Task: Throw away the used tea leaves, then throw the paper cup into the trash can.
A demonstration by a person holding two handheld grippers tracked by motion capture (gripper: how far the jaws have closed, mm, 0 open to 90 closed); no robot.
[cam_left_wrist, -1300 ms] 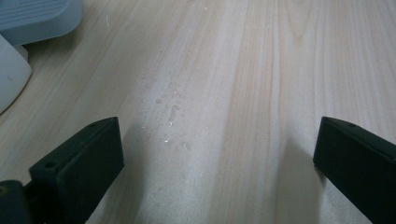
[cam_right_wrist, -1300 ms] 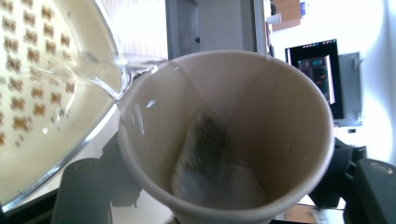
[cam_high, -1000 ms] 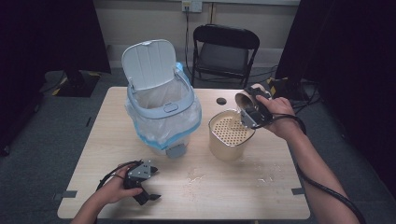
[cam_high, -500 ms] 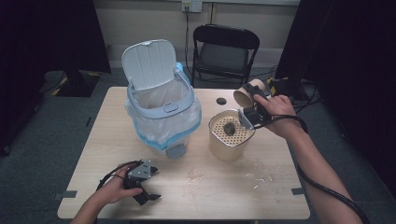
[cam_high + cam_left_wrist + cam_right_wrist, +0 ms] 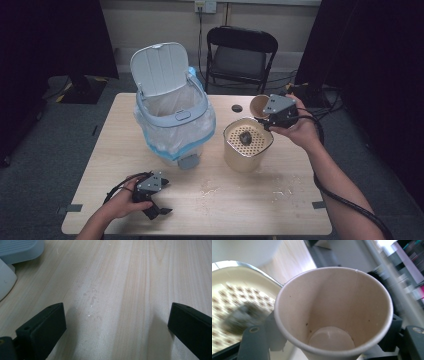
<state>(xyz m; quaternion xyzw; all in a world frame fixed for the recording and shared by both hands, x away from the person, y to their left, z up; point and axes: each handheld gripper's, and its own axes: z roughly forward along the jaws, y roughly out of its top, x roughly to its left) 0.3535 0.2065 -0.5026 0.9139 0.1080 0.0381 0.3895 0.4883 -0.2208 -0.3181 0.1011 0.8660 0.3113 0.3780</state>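
Fingers (image 5: 253, 340) of the right gripper (image 5: 267, 116) clamp a tipped, empty paper cup (image 5: 259, 106) beside the strainer canister (image 5: 247, 145), its mouth facing left toward the open bin (image 5: 172, 120), while the left gripper (image 5: 152, 197) rests spread, empty.

A black folding chair (image 5: 242, 55) stands at upper centre against a pale wall (image 5: 150, 20). Grey carpet (image 5: 45, 150) surrounds the wooden table (image 5: 240, 200); black curtains (image 5: 45, 35) hang at both upper corners.

One paper cup (image 5: 258, 105), one strainer canister (image 5: 248, 144), one lidded bin (image 5: 172, 112), one dark clump (image 5: 245, 137), one folding chair (image 5: 242, 54), one bench (image 5: 215, 200).
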